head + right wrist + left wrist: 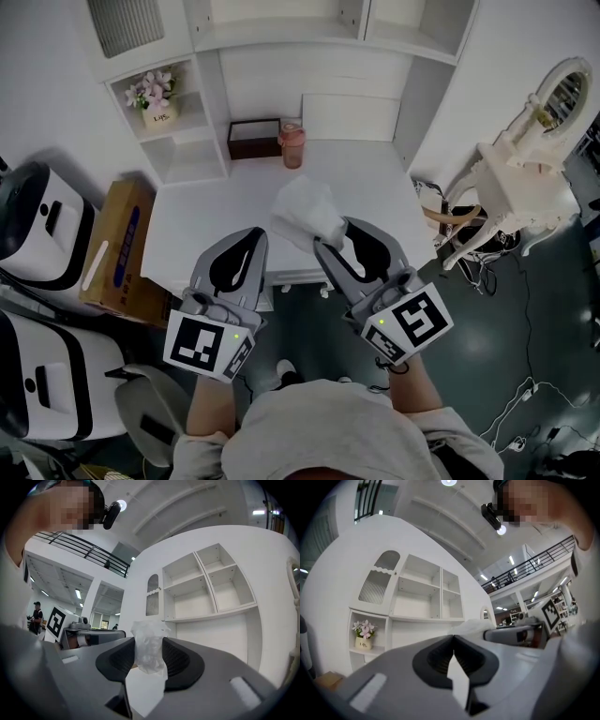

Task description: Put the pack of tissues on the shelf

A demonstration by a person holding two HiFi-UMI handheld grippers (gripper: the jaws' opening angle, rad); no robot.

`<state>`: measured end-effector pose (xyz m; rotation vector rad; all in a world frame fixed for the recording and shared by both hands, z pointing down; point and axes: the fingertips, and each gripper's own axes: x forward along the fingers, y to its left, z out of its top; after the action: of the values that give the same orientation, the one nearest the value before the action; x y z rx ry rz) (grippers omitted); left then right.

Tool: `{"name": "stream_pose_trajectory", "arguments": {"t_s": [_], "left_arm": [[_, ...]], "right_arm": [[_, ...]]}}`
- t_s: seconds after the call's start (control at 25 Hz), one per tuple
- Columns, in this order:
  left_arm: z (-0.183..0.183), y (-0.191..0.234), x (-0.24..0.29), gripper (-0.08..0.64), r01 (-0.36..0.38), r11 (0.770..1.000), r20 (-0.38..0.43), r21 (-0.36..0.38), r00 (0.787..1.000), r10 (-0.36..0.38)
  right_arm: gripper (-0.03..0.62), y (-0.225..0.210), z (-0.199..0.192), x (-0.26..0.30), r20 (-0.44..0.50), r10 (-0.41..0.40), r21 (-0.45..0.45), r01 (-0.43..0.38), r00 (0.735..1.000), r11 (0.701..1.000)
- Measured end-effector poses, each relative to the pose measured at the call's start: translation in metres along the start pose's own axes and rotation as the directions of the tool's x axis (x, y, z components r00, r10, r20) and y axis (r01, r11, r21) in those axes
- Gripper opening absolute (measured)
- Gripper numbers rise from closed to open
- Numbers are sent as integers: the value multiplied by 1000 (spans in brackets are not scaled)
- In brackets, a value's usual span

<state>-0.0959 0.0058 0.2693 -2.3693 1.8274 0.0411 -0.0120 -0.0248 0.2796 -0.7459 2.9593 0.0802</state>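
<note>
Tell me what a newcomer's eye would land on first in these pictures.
The crinkly white pack of tissues stands out first, pinched in the right gripper in front of the white desk. Next come the left gripper beside it, shut and empty, and the pink cup at the desk's back.
</note>
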Motion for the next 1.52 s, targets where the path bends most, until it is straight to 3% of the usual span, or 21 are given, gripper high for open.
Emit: {"name": "stream_pose_trajectory", "arguments": {"t_s": [0.64,1.52], "left_arm": [[-17,40,5,0,56,998,-2,-25,998,-57],[-27,86,98,0,29,999,9,-26,1000,-29]], "right_arm": [[169,6,-14,33,-21,-69,7,69,997,998],[169,-79,-14,101,-17,-54,-15,54,998,998]]}}
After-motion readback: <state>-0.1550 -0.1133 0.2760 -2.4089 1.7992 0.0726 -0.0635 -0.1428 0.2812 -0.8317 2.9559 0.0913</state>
